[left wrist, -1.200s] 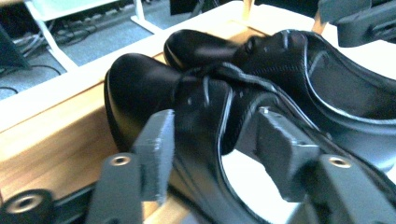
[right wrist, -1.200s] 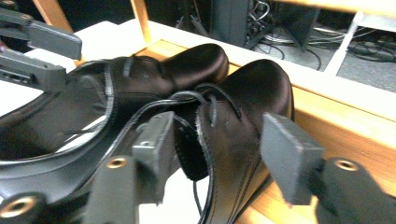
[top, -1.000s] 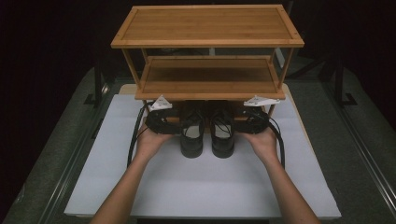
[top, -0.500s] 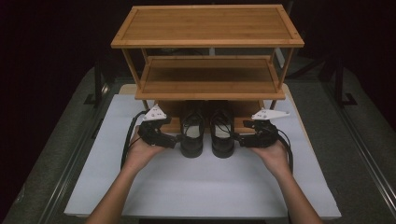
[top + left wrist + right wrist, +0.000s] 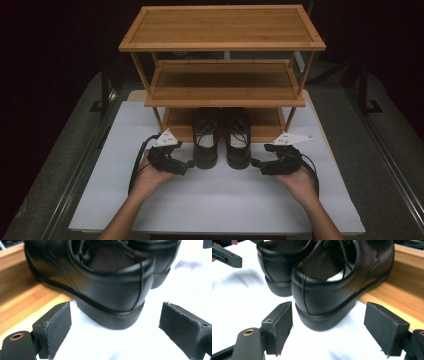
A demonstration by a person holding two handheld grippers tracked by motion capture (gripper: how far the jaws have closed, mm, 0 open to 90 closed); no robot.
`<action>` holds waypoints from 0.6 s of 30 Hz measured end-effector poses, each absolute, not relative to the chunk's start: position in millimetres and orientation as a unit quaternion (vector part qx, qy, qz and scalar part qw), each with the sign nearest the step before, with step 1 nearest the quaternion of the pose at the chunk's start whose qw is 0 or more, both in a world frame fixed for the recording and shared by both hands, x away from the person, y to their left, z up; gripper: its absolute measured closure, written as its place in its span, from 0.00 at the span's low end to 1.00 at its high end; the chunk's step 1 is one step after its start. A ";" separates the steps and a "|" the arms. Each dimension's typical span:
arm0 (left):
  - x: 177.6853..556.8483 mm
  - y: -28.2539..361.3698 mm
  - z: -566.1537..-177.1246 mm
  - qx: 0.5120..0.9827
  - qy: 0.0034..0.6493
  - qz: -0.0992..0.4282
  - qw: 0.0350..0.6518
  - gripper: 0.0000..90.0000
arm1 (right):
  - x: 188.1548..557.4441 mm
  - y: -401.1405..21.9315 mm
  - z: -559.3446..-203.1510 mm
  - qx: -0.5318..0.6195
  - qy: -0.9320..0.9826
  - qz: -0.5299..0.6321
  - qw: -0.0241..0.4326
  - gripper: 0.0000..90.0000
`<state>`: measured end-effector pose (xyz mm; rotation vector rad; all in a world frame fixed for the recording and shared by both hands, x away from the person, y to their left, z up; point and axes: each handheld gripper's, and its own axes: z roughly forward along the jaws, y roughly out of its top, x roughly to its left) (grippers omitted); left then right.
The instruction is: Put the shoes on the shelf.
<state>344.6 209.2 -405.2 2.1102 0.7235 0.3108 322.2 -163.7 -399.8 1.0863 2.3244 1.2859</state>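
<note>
Left gripper [image 5: 189,163] sits at the near left of the pair, jaws spread wide and holding nothing; in the left gripper view its pads [image 5: 58,326] stand short of the left shoe's heel, clear on both sides. Right gripper [image 5: 256,163] mirrors it at the near right, jaws wide apart and empty. Its jaws have just been opening further, with no thing between them; the heel lies just beyond the pads [image 5: 283,326].

Left shoe [image 5: 205,140] and right shoe [image 5: 238,140]: black leather lace-ups, side by side, touching or nearly so. Toes rest on the lowest shelf [image 5: 177,122] of the bamboo rack [image 5: 222,27]; heels overhang onto the white mat [image 5: 210,200], toward the person.

Handling, judged:
- Moderately heavy for a jaw grip; weight sits in the sole and heel block.
- Heel counter looks stiff and should take a squeeze; upper and collar are softer and would fold.
- Polished leather is likely slippery against the pads; the rubber sole edge offers more bite.
- Not fragile, though the finish could scuff.

Where to hold: across the heel, pads on the two sides of the counter just above the sole, low enough to stop tipping. Inner sides are crowded by the neighbouring shoe, so the collar rim at the back, one pad inside and one outside, is the alternative.
</note>
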 end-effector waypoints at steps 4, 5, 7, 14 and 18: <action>342.0 207.7 -416.2 0.854 0.288 0.116 0.418 0.11 | 320.0 -161.0 -410.3 0.375 0.812 0.429 0.127 0.22; 342.0 206.8 -418.5 0.856 0.284 0.119 0.415 0.10 | 319.9 -160.3 -412.2 0.376 0.814 0.424 0.125 0.22; 342.1 204.9 -422.9 0.859 0.284 0.116 0.410 0.10 | 320.0 -158.7 -417.9 0.376 0.818 0.418 0.120 0.22; 352.0 197.8 -438.4 0.865 0.278 0.121 0.400 0.10 | 329.3 -149.3 -437.2 0.375 0.829 0.400 0.111 0.21; 357.7 192.2 -443.0 0.869 0.268 0.125 0.396 0.10 | 335.5 -145.3 -443.6 0.373 0.833 0.395 0.109 0.21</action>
